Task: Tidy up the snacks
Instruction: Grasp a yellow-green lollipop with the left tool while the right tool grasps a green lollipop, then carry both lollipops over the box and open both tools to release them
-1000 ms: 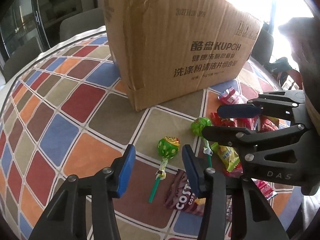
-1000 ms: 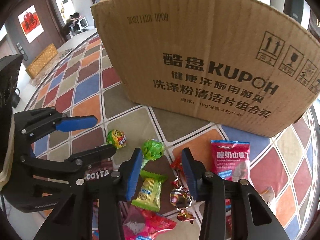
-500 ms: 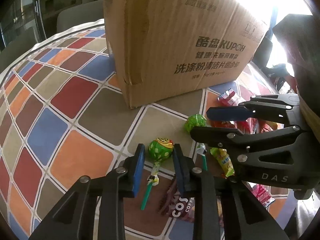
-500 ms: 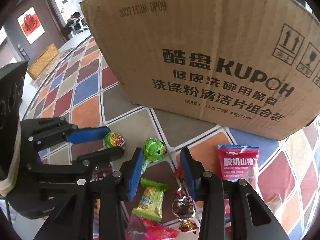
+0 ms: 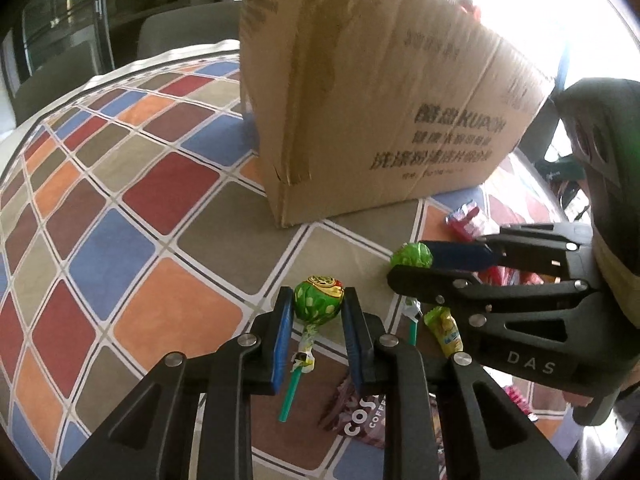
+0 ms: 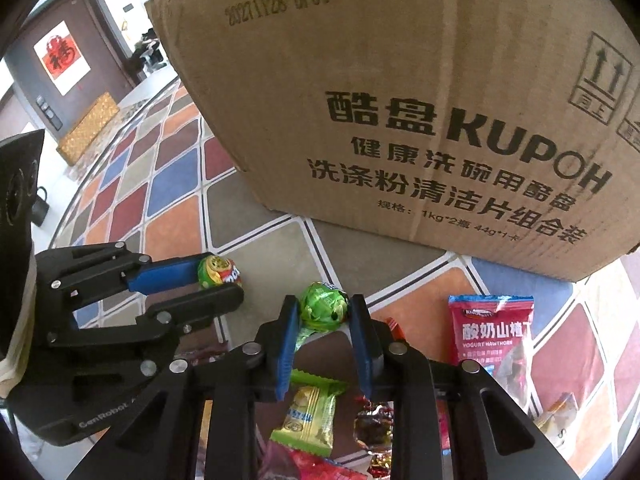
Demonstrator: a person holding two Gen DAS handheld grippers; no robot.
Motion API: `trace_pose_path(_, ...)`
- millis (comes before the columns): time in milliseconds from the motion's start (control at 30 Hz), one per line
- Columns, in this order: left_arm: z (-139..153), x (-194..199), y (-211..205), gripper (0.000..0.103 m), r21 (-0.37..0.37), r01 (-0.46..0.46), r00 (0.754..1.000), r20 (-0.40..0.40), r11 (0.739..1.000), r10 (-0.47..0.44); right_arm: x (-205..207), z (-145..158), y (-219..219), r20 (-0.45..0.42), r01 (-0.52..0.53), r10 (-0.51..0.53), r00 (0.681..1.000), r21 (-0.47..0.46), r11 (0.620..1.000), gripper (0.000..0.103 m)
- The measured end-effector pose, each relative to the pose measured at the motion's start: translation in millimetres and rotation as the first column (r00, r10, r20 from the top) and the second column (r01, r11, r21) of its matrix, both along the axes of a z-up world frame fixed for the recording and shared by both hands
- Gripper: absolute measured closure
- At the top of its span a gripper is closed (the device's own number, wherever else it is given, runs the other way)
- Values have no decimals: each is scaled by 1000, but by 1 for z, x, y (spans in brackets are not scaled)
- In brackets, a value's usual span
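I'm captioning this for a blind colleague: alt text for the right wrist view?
The right gripper pinches a green lollipop before a cardboard box; beside it the left gripper grips another lollipop.

A home dining room: chequered tablecloth [image 5: 120, 208], grey chairs [image 5: 180, 32], door [image 6: 80, 40] (red paper decoration).

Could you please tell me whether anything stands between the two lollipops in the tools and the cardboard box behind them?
Nothing visible does. The left tool is shut on the spotted green lollipop, the right tool on the plain green lollipop. Only bare tablecloth lies between them and the cardboard box, though its tall near wall must be cleared.
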State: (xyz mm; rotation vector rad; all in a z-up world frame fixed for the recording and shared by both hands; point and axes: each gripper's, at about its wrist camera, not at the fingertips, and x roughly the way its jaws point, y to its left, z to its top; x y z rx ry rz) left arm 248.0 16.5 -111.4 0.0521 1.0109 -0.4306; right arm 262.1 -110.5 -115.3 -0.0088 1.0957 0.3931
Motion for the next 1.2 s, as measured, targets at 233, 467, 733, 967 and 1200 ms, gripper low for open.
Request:
trace_pose_path(233, 25, -11, -1, 78, -12, -22, 998, 61, 1000, 22, -10, 18, -8, 36, 9, -10, 999, 19, 1000, 76)
trace_pose_path(467, 59, -27, -7, 78, -19, -40, 989, 142, 999, 42, -26, 48, -21, 101, 19, -24, 995, 51, 999, 76)
trace_pose_path(733, 101, -39, -15, 78, -68, -46, 971, 232, 997, 61, -41, 90, -38, 187, 36, -52, 981, 89, 995, 76)
trace_pose_path(967, 134, -43, -23, 78, -115, -42, 953, 295, 992, 75, -53, 127, -52, 274, 49, -78, 959, 110, 993, 76)
trace_pose_path(1200, 157, -32, -33, 78, -131, -40, 936, 342, 991, 83, -52, 159, -70, 344, 83, -125, 931, 135, 987, 76)
